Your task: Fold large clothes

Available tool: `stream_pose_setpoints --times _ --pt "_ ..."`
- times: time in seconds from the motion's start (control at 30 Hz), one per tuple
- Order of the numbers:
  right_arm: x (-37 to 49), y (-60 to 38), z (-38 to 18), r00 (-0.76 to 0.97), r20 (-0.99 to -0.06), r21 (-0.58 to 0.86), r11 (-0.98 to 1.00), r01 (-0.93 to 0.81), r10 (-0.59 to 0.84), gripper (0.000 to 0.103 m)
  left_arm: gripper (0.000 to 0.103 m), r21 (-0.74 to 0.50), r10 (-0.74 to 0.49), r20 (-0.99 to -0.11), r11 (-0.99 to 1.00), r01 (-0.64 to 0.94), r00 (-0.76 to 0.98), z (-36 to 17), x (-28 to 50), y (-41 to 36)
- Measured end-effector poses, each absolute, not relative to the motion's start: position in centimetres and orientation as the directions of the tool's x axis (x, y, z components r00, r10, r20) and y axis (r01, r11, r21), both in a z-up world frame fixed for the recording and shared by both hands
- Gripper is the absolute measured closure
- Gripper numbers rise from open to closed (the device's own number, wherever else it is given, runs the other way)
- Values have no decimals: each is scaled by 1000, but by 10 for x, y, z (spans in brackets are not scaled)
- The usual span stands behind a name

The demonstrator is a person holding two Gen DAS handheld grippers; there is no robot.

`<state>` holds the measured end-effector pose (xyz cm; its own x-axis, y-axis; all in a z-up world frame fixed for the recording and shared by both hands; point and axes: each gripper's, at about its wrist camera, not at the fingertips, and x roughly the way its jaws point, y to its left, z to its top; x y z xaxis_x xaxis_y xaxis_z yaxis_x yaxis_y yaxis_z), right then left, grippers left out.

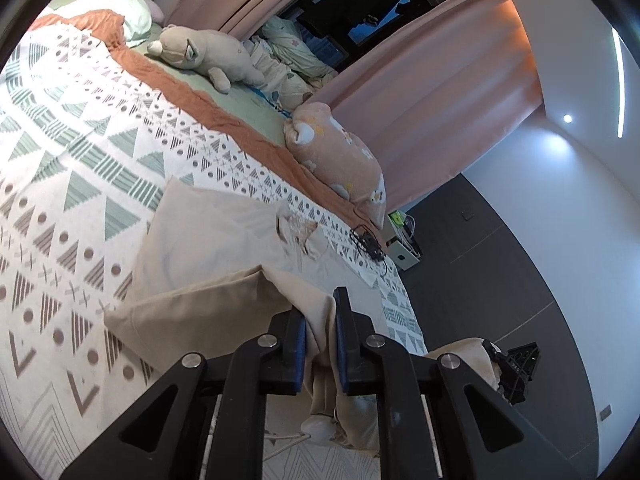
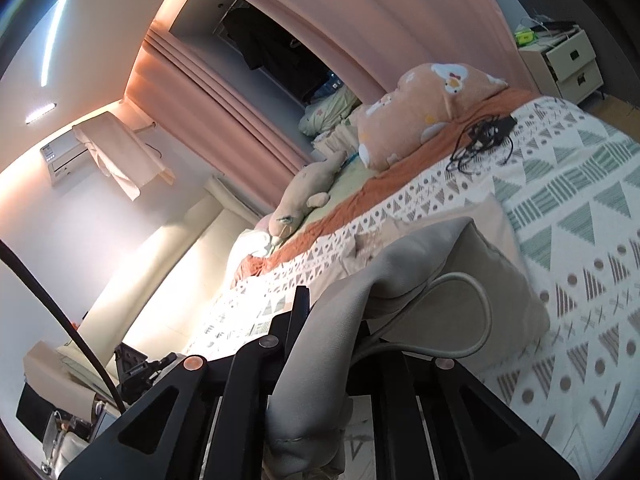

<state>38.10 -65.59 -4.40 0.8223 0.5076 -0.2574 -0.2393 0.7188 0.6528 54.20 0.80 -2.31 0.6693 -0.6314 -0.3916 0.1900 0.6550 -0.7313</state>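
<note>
A large beige garment (image 1: 208, 240) lies partly on the patterned bedspread (image 1: 80, 184), its near edge lifted off the bed. In the left wrist view my left gripper (image 1: 320, 308) is shut on a bunched fold of that edge, cloth pinched between the blue pads. At the lower right of that view my right gripper (image 1: 516, 364) holds another part of the same edge. In the right wrist view my right gripper (image 2: 330, 312) is shut on the beige garment (image 2: 440, 248). The cloth drapes over its right finger and hides it. A drawcord loop (image 2: 480, 304) hangs from the fabric.
A plush bear (image 1: 204, 54) and a pink printed pillow (image 1: 340, 156) lie along the far side of the bed. A tangle of black cables (image 1: 366, 242) sits near the bed's corner. A cream nightstand (image 2: 568, 64) stands beyond it. Pink curtains (image 2: 248, 120) hang behind the bed.
</note>
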Motion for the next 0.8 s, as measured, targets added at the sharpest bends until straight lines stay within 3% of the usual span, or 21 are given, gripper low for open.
stream_pose_setpoints --times 0.47,0.8 --pt "500 -647 -25 860 -298 590 788 -174 414 96 89 -648 -477 -464 757 82 746 -16 659 5" --pt "590 -626 -70 840 -416 574 817 -55 349 96 89 -572 -387 -612 819 -48 690 -81 751 0"
